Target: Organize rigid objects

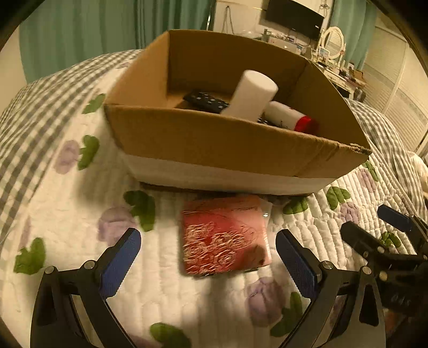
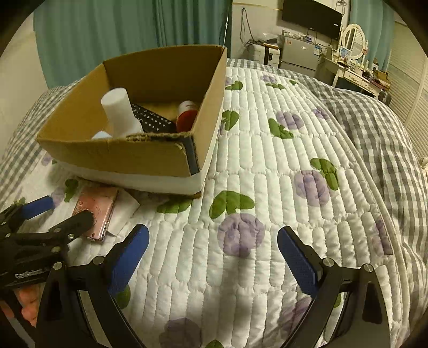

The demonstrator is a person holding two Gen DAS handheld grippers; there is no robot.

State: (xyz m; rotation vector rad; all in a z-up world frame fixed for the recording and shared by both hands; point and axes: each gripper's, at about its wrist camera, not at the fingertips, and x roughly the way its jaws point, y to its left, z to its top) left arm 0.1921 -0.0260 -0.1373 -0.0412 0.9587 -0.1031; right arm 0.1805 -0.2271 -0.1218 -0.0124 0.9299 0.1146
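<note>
I see a quilt [image 2: 267,166] with purple flowers and green leaves spread across the bed, a gray checked blanket [image 2: 374,128] bunched along its right side. Far behind hang green curtains [image 2: 107,32]. Far right I make out a dark TV [image 2: 311,17] on the wall, a small fridge [image 2: 299,55] under it, and a white vanity mirror [image 2: 353,40].

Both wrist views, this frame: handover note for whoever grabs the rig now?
Left gripper: open, empty, straddling the red patterned box on the quilt, not touching it.
Right gripper: open, empty, over bare quilt.
Cardboard box: holds the white cylinder, black remote and red-capped bottle.
Done: those three are in.
Left: the red patterned box lies in front of the cardboard box; likely grasp it and put it in.
</note>
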